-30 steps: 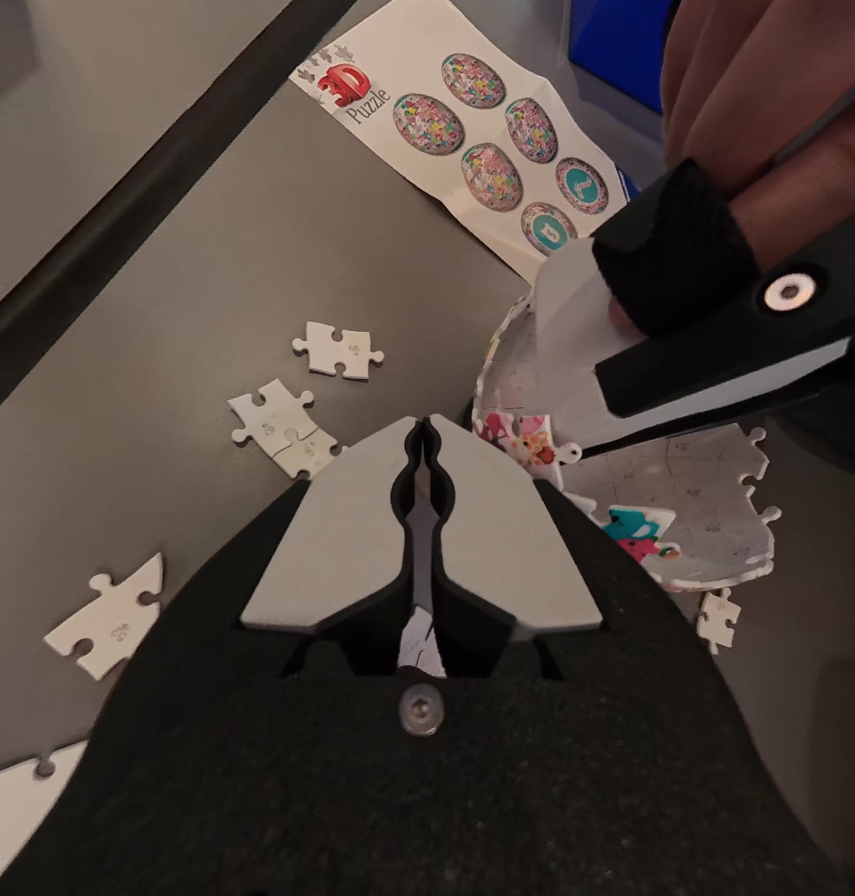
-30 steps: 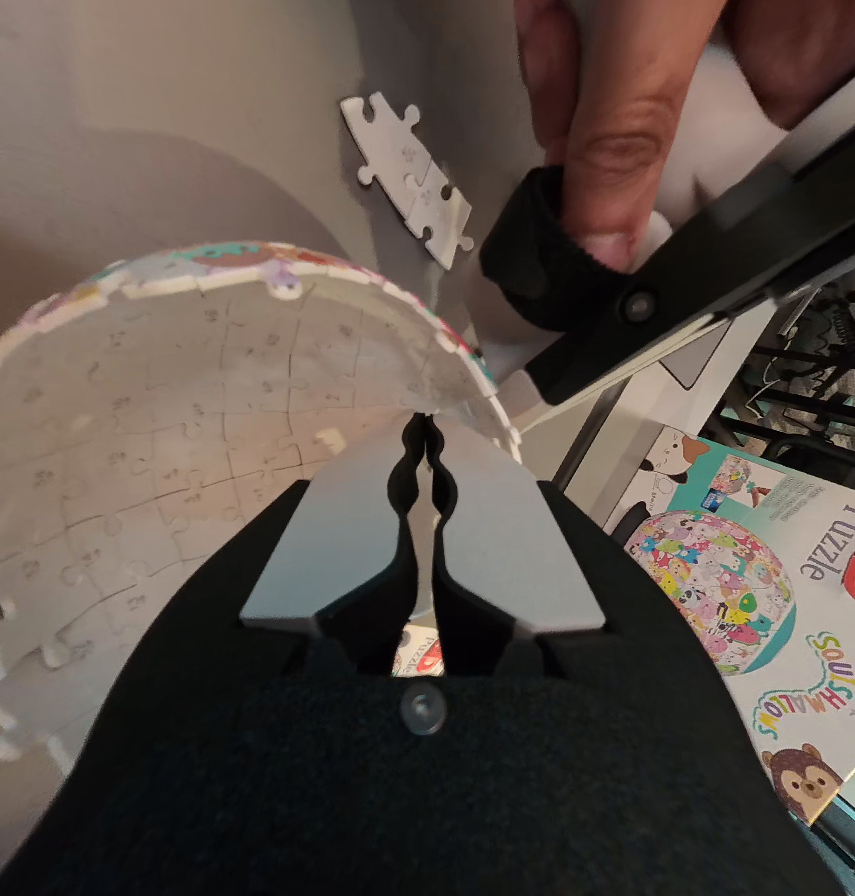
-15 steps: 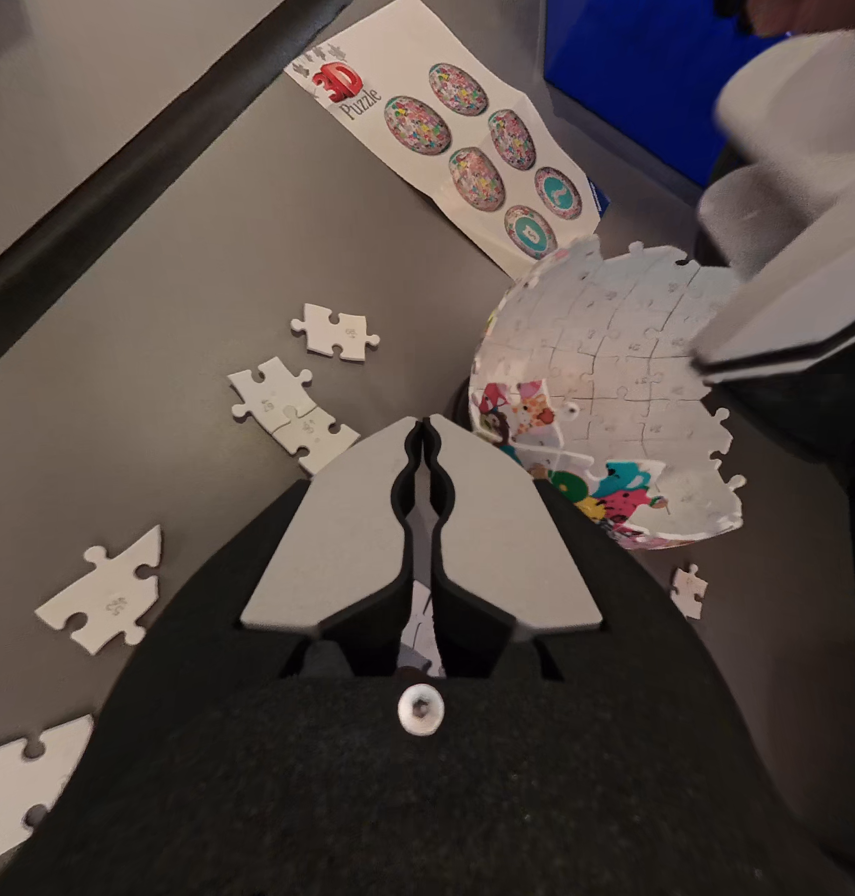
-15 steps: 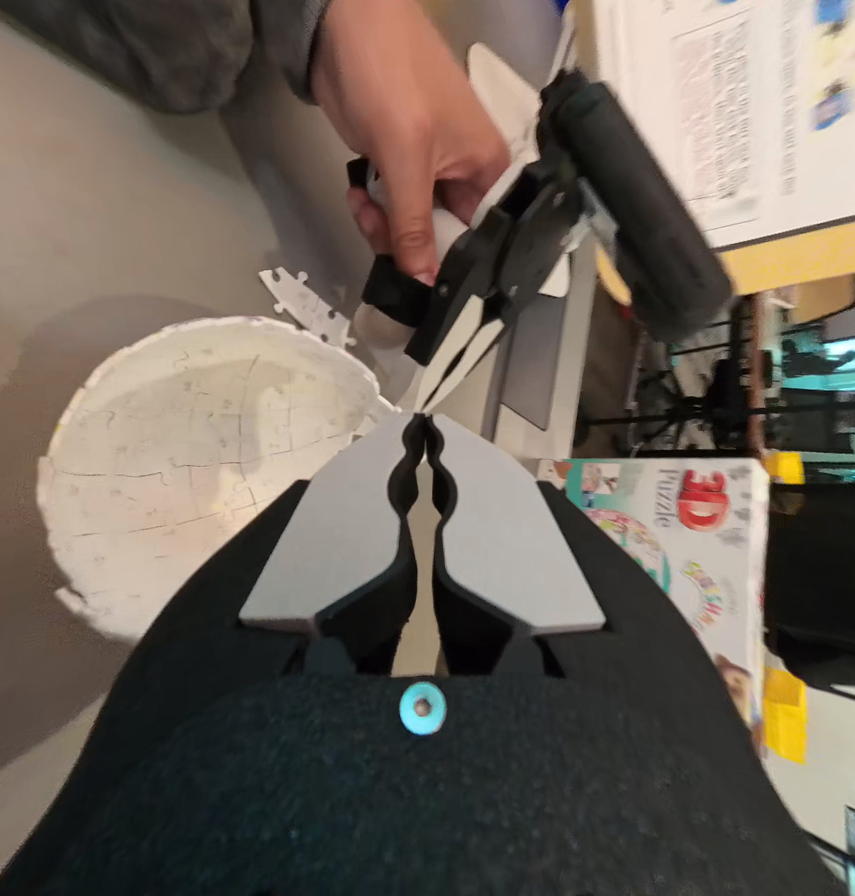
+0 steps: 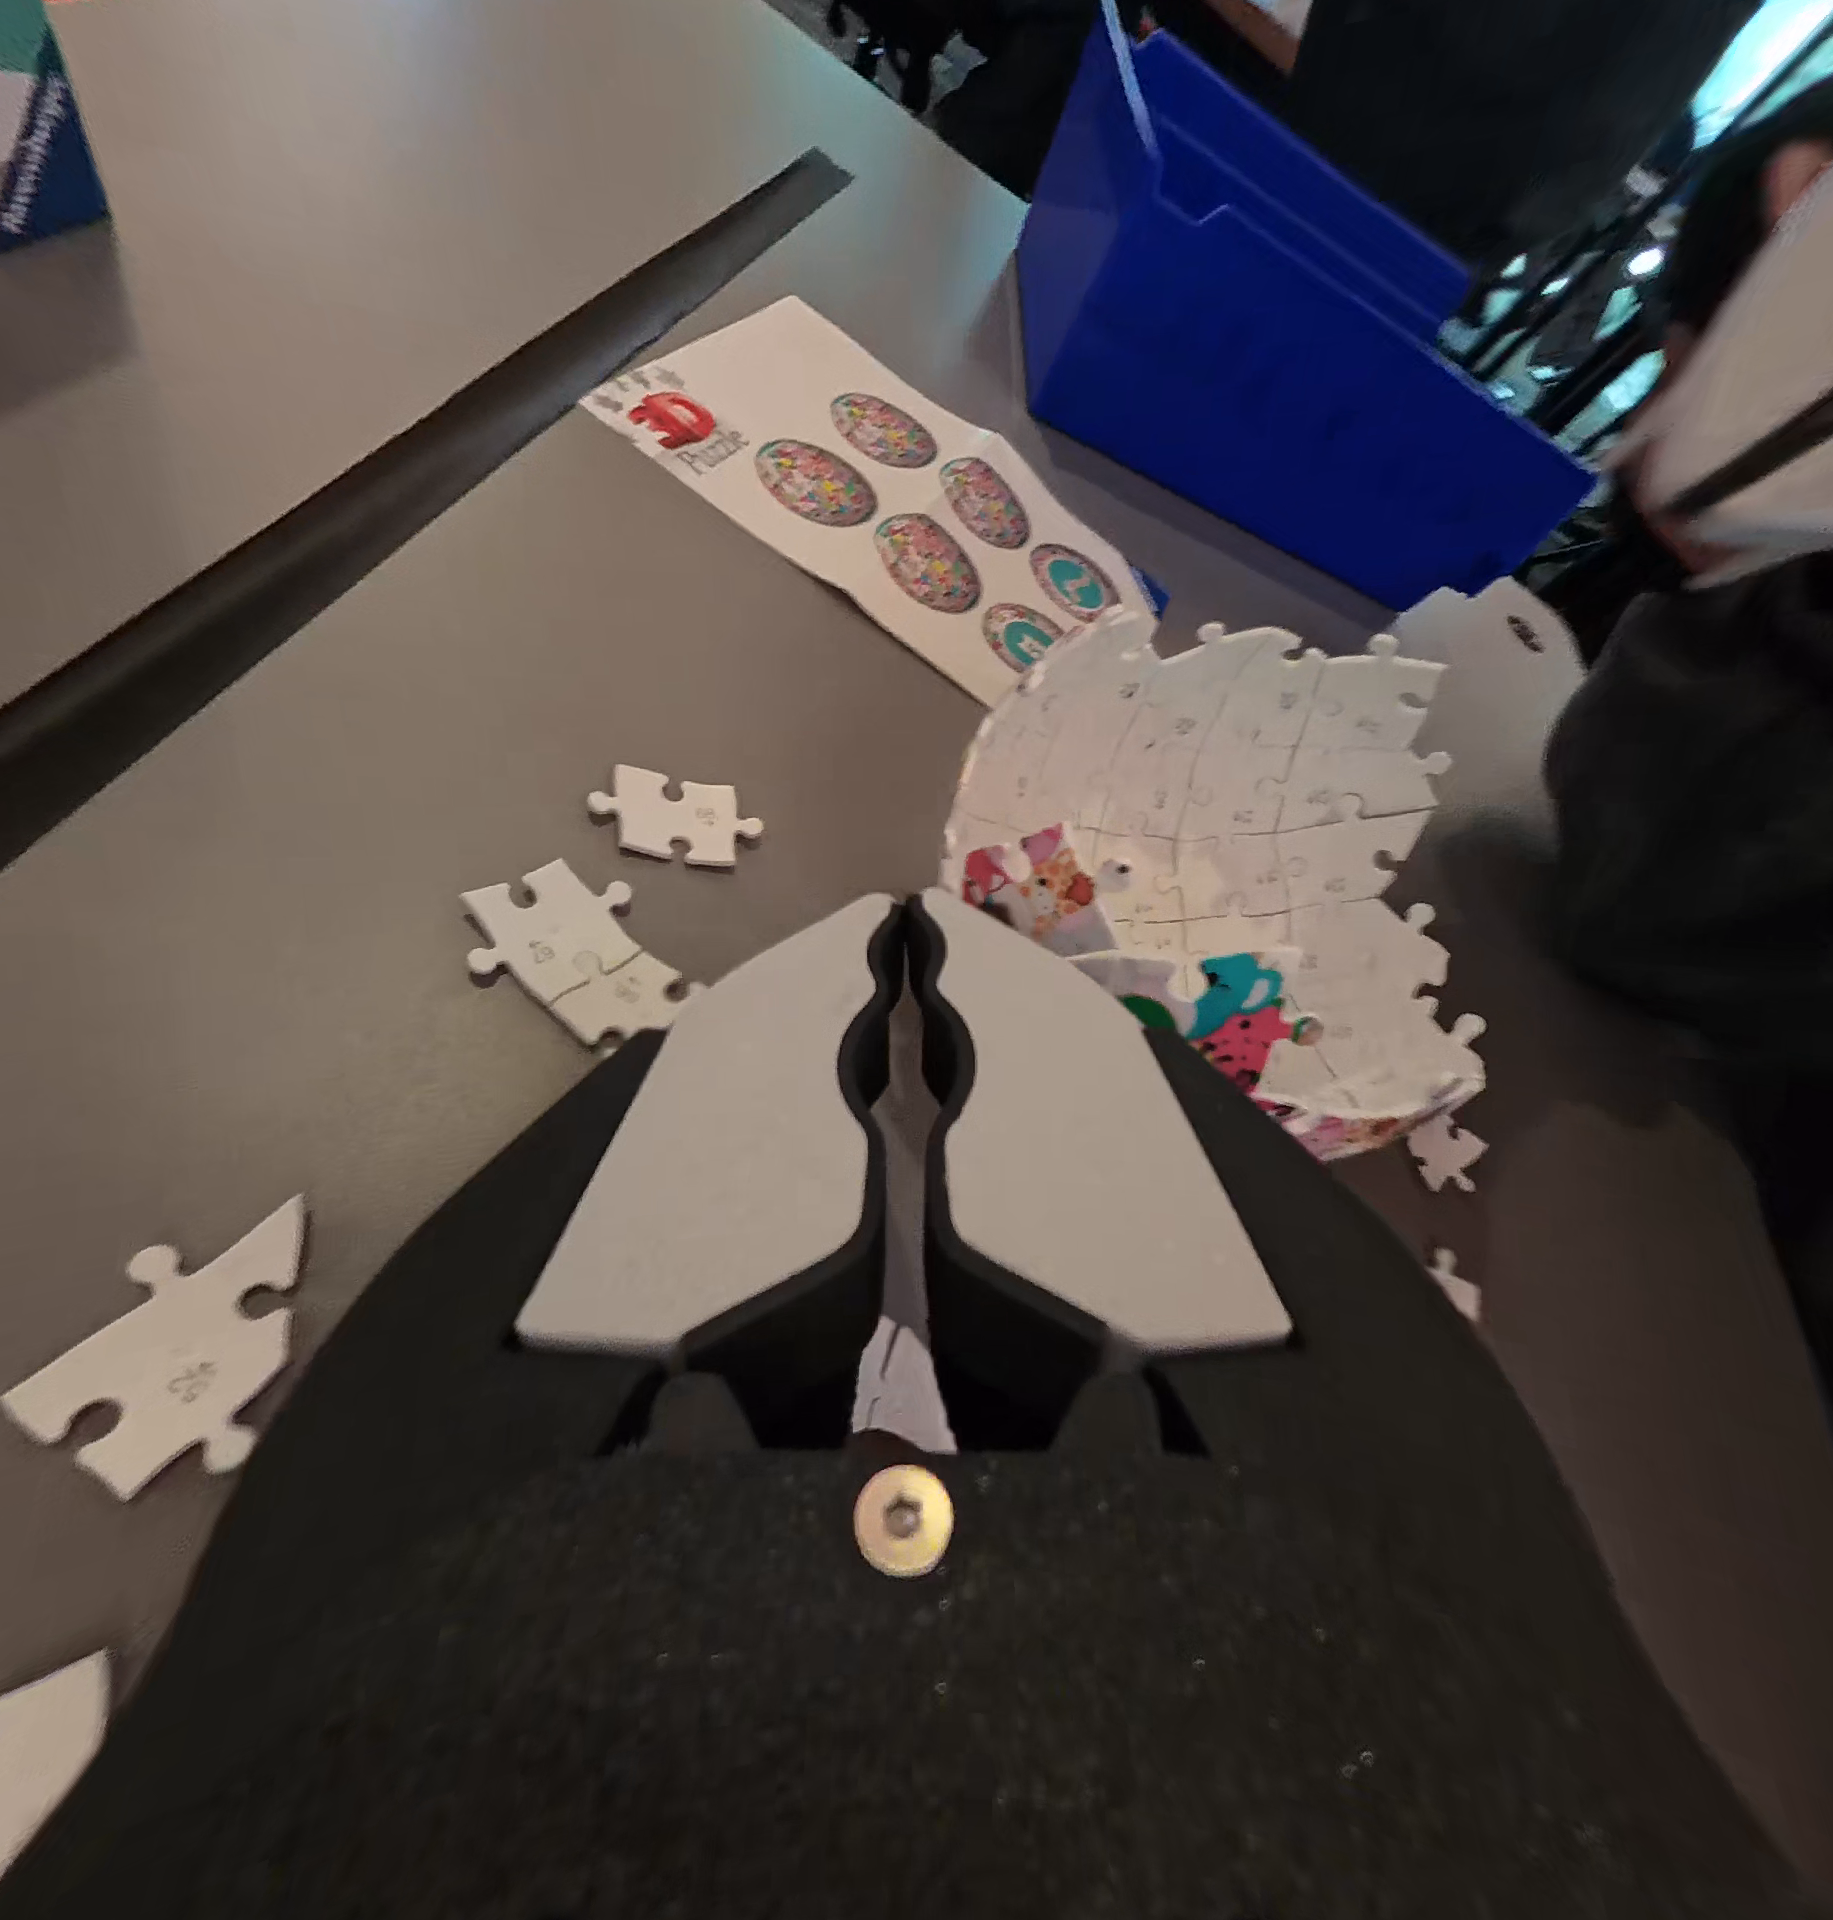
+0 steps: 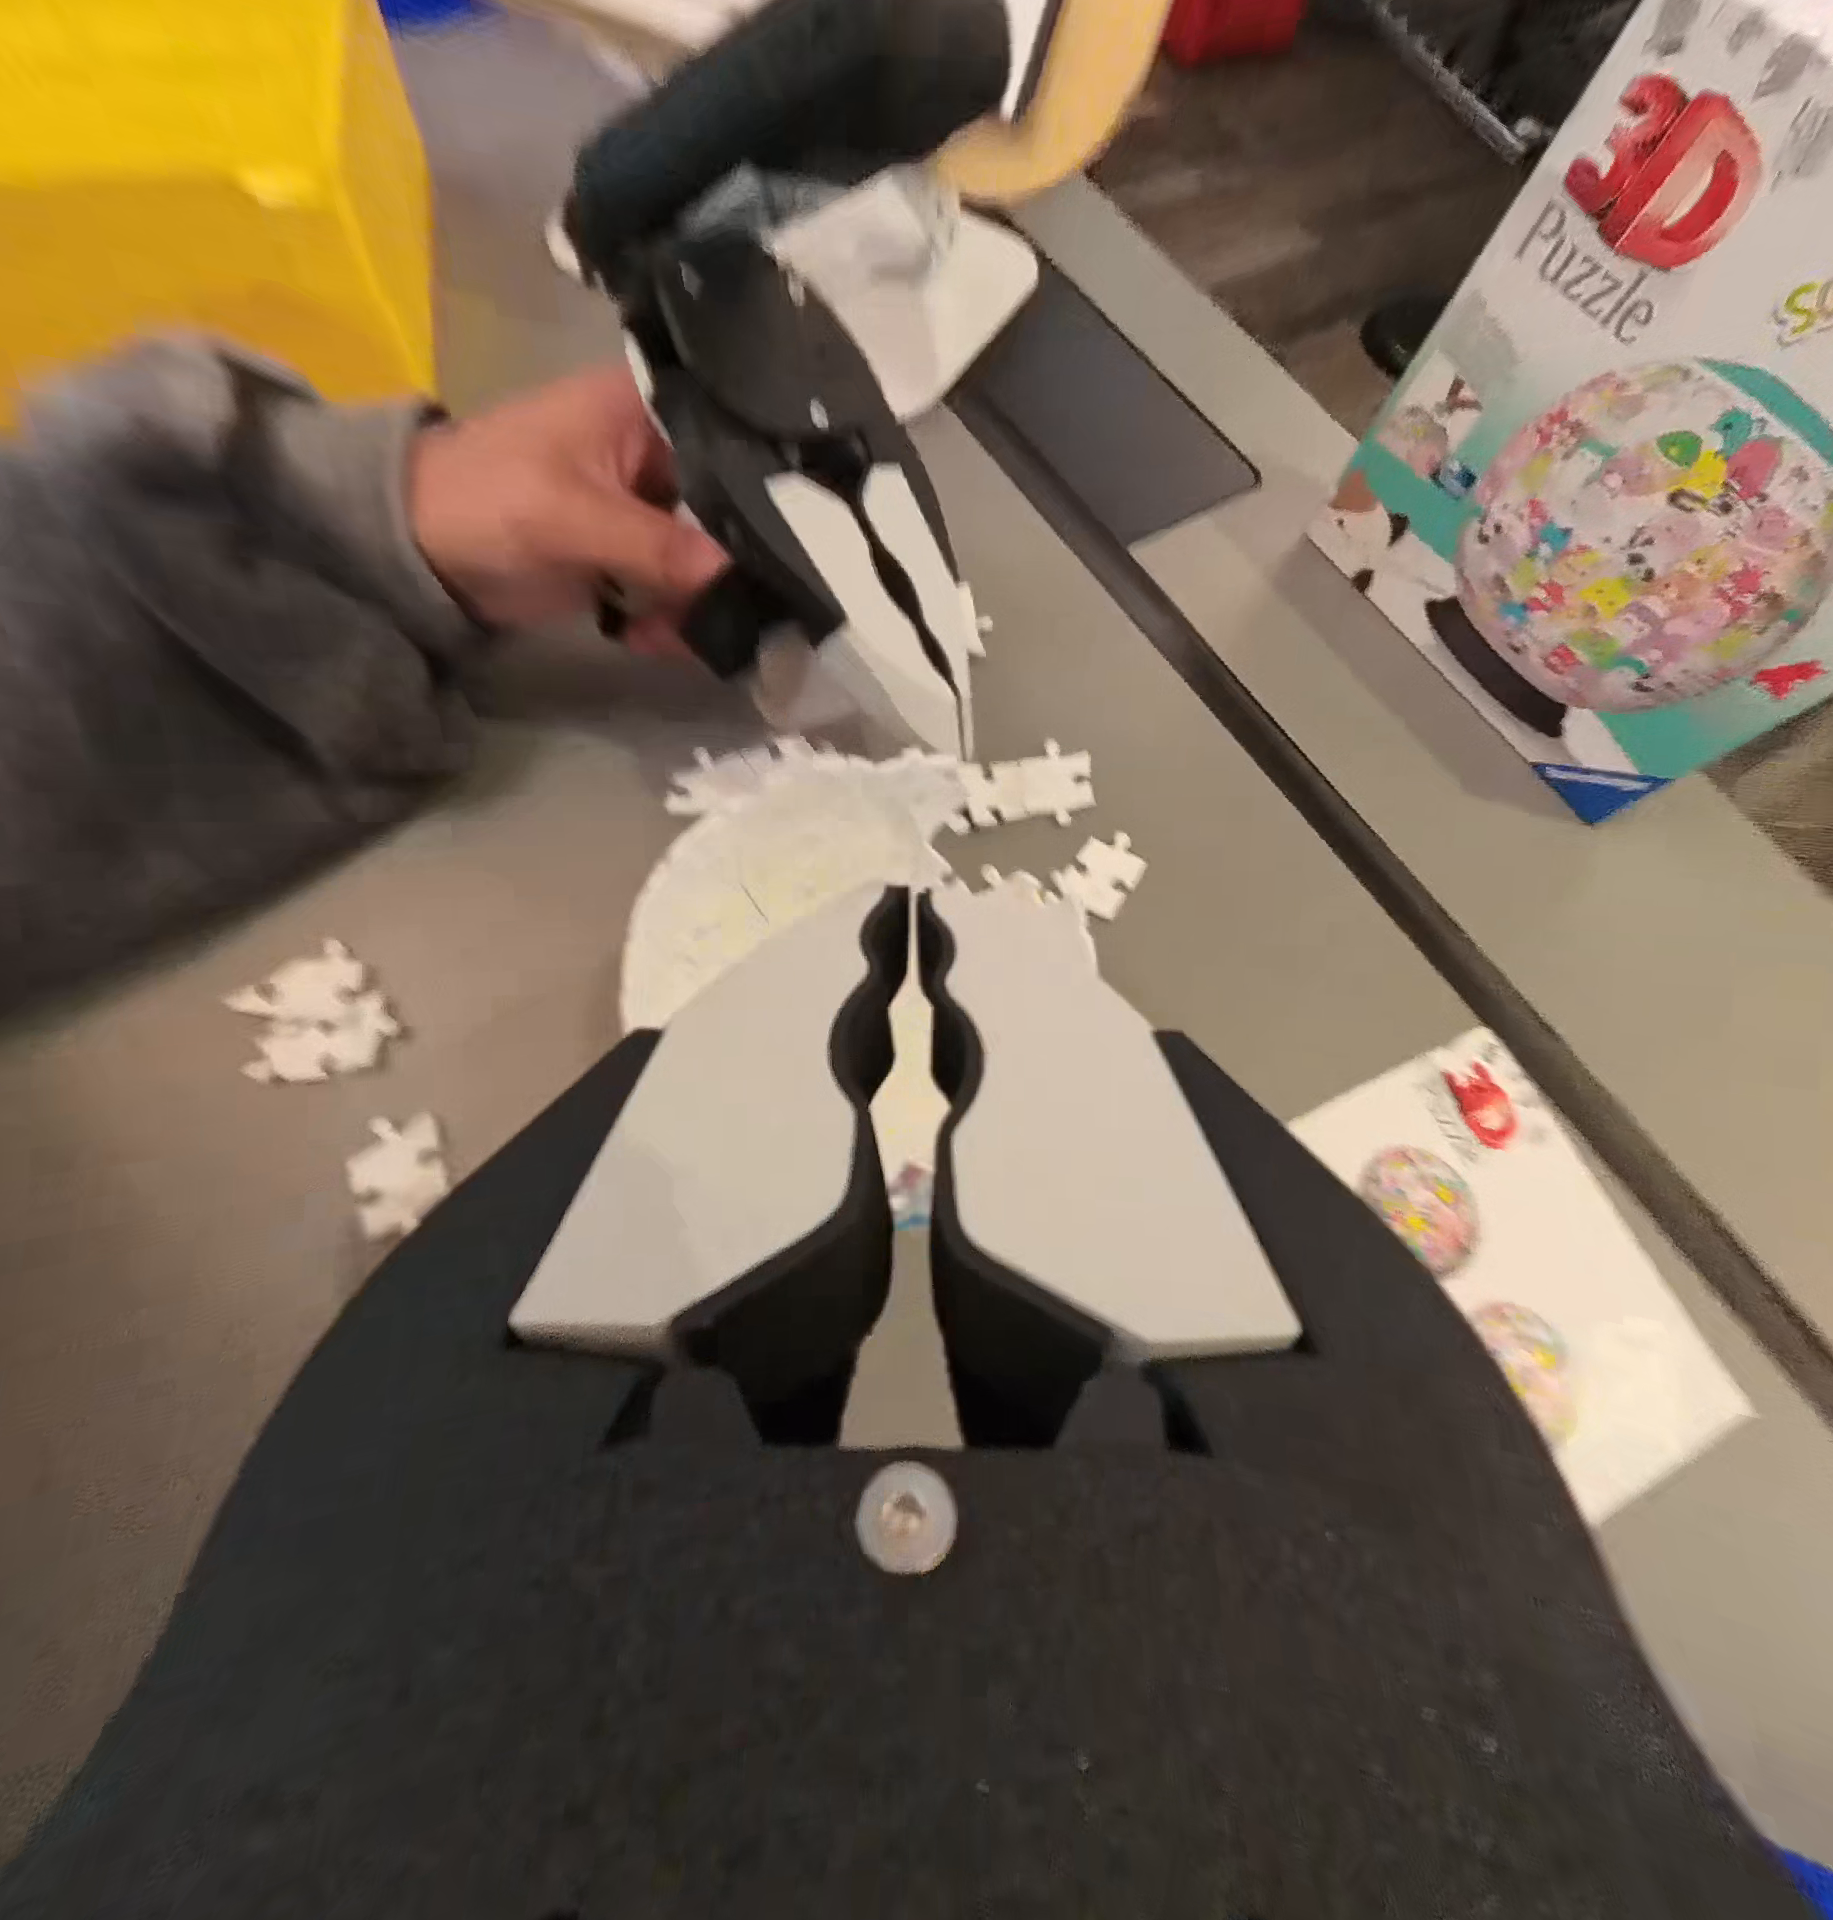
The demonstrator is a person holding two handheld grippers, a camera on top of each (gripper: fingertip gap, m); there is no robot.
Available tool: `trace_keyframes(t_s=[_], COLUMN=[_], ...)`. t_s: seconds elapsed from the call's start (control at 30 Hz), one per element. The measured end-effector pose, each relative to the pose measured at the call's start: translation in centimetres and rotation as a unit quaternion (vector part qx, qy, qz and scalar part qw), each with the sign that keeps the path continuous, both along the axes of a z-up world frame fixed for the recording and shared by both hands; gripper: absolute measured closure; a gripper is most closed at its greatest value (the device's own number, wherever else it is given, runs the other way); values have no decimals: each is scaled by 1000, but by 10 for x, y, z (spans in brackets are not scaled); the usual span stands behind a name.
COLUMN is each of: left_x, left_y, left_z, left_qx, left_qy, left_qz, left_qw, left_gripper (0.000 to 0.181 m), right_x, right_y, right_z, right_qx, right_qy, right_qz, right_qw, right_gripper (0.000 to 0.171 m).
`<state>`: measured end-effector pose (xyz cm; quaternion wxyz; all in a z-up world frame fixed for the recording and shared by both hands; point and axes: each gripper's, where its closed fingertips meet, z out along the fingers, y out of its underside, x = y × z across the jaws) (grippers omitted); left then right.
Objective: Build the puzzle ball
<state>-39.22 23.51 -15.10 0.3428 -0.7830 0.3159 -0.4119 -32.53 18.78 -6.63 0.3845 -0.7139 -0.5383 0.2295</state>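
Observation:
The half-built puzzle ball (image 5: 1255,821) is a white shell with coloured patches, open side up, on the grey table (image 5: 372,727). My left gripper (image 5: 907,909) is shut on a white puzzle piece (image 5: 896,1382), which shows in the gap between its fingers, just left of the shell. In the right wrist view the left gripper (image 6: 962,727) points down at the far rim of the shell (image 6: 787,862), with the piece (image 6: 974,618) sticking out at its side. My right gripper (image 6: 910,904) is shut and empty, above the shell's near side. It shows blurred in the left wrist view (image 5: 1774,416).
Loose white pieces (image 5: 683,816) (image 5: 569,956) (image 5: 174,1351) lie left of the shell, others (image 6: 314,1008) (image 6: 1037,790) around it. An instruction sheet (image 5: 870,488), a blue bin (image 5: 1255,343), a puzzle box (image 6: 1618,468) and a yellow bin (image 6: 164,187) stand around. A hand and sleeve (image 6: 164,623) hold the left gripper. The grippers' ends are close to 12 cm from one another.
My right gripper has pulled back and up from the shell's inside and now looks down on it from farther off. The left gripper has drawn back a little, still shut on its piece.

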Motion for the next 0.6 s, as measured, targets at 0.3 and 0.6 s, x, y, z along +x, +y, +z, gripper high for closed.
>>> trace_keyframes(t_s=[0.3,0.6], left_x=[-18,-31], left_y=[18,30], left_z=[-10,-4], left_qx=[41,98], left_qy=[68,30], left_qz=[72,122], left_qw=[994,987], left_gripper=[178,170], right_x=[-40,-58], right_y=[29,33], right_z=[-44,-69], right_qx=[143,100], right_qy=[-146,-159], right_qz=[256,360], right_qw=[945,914], right_gripper=[157,142])
